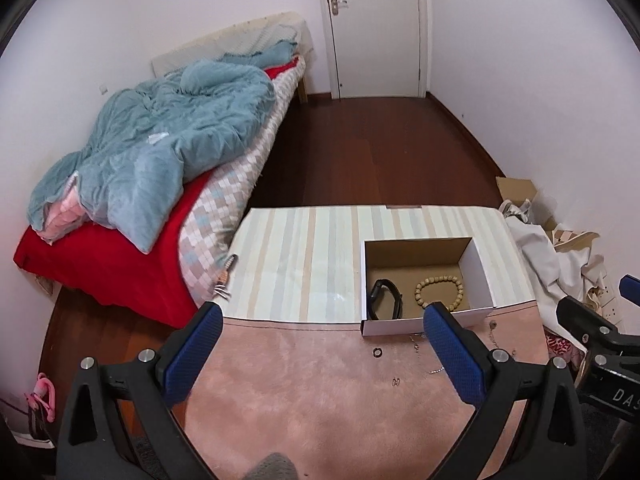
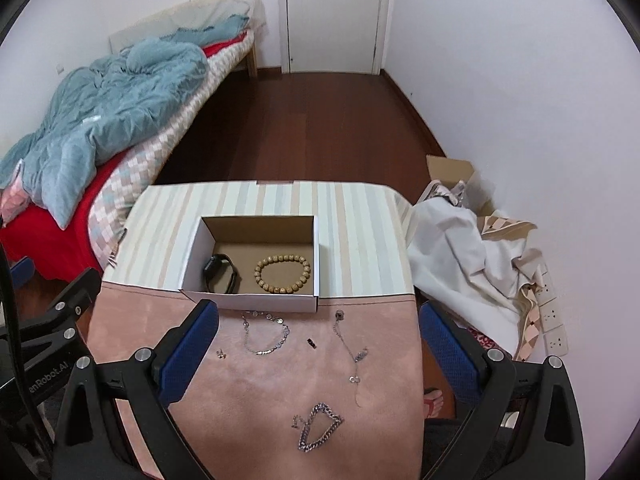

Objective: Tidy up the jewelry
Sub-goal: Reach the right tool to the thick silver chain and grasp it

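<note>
An open cardboard box (image 2: pixel 256 303) (image 1: pixel 476 270) stands on the table and holds a black wristband (image 2: pixel 222 274) (image 1: pixel 385 298) and a wooden bead bracelet (image 2: pixel 282 274) (image 1: pixel 439 289). On the pink mat (image 2: pixel 256 384) in front of it lie a silver disc bracelet (image 2: pixel 265 332), a small dark ring (image 2: pixel 311 343) (image 1: pixel 377 352), a thin necklace (image 2: pixel 353 350), a chunky silver chain (image 2: pixel 318 426) and a tiny earring (image 2: pixel 221 354). My right gripper (image 2: pixel 318 344) hovers open over the mat, empty. My left gripper (image 1: pixel 324 342) is open and empty to the left.
A striped cloth (image 2: pixel 360 220) covers the far half of the table. A bed with a teal quilt (image 1: pixel 160 148) stands left. A heap of white fabric and a carton (image 2: pixel 472 264) lie right, by wall sockets (image 2: pixel 554 316). Dark wood floor and a door (image 2: pixel 334 12) are beyond.
</note>
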The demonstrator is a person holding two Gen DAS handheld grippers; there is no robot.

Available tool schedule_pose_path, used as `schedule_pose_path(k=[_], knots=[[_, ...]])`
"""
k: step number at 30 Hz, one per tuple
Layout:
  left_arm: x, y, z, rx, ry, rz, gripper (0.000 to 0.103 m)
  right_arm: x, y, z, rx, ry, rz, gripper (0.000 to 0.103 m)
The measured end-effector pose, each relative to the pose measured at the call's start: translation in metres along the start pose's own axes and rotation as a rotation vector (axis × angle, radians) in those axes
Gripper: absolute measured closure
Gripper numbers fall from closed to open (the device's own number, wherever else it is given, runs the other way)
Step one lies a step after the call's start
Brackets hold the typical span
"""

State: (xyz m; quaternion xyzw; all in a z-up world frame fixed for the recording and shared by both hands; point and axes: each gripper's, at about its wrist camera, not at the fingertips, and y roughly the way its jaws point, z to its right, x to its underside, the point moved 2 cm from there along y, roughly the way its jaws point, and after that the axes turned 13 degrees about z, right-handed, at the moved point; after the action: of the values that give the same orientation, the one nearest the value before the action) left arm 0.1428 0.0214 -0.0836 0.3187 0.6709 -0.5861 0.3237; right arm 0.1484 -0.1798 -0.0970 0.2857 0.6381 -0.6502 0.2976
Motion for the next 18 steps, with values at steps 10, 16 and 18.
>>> schedule_pose_path(k=[10, 16, 18], knots=[[-0.004, -0.046, -0.008, -0.008, -0.025, 0.059, 0.001, -0.001, -0.052, -0.002, -0.045, 0.026, 0.071, 0.001], [0.012, -0.040, -0.016, -0.092, -0.022, 0.094, 0.000, 0.029, -0.031, 0.016, -0.074, 0.107, 0.001, 0.001], [0.028, -0.029, -0.019, -0.112, -0.025, 0.071, 0.000, 0.049, -0.015, 0.026, -0.057, 0.119, -0.060, 0.001]])
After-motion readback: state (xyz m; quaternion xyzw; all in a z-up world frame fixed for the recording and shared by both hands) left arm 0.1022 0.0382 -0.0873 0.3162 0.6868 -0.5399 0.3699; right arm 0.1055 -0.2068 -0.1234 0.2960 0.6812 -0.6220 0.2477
